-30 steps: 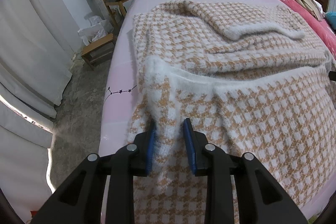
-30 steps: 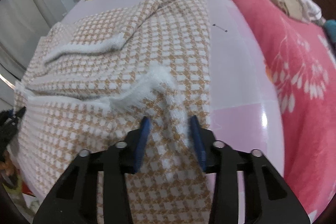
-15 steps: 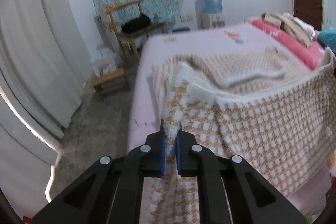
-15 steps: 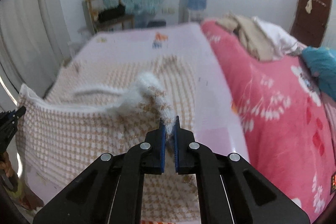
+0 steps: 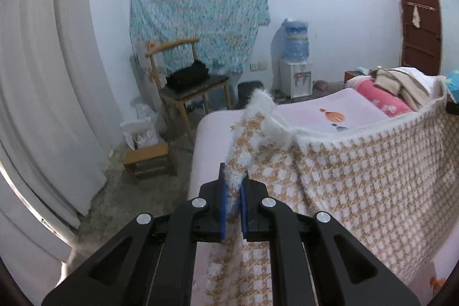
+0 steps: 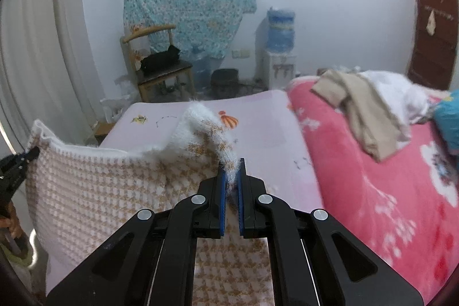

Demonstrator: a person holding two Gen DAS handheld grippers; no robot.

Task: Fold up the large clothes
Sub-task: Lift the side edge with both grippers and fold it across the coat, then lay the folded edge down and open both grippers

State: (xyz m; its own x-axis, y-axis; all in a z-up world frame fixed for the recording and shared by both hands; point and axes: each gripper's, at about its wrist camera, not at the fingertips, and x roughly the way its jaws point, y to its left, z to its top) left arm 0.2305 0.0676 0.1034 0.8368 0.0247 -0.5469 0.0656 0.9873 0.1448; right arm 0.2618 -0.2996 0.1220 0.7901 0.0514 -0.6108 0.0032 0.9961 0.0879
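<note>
A large tan-and-white checked knit garment with fluffy white trim hangs lifted above the pink bed. My left gripper is shut on its left corner; the fabric rises out between the blue pads. In the right wrist view my right gripper is shut on the other corner of the garment, whose white-trimmed top edge stretches taut to the left. The left gripper's tip shows at that frame's left edge. The right gripper's tip shows at the right edge of the left wrist view.
A red floral blanket covers the bed's right side, with beige and white clothes heaped on it. Beyond the bed's far end stand a wooden chair, a low stool, a water dispenser and white curtains.
Both grippers closed on the garment's corners and rose, lifting the near edge off the bed. The views tipped up from the bed surface toward the far wall.
</note>
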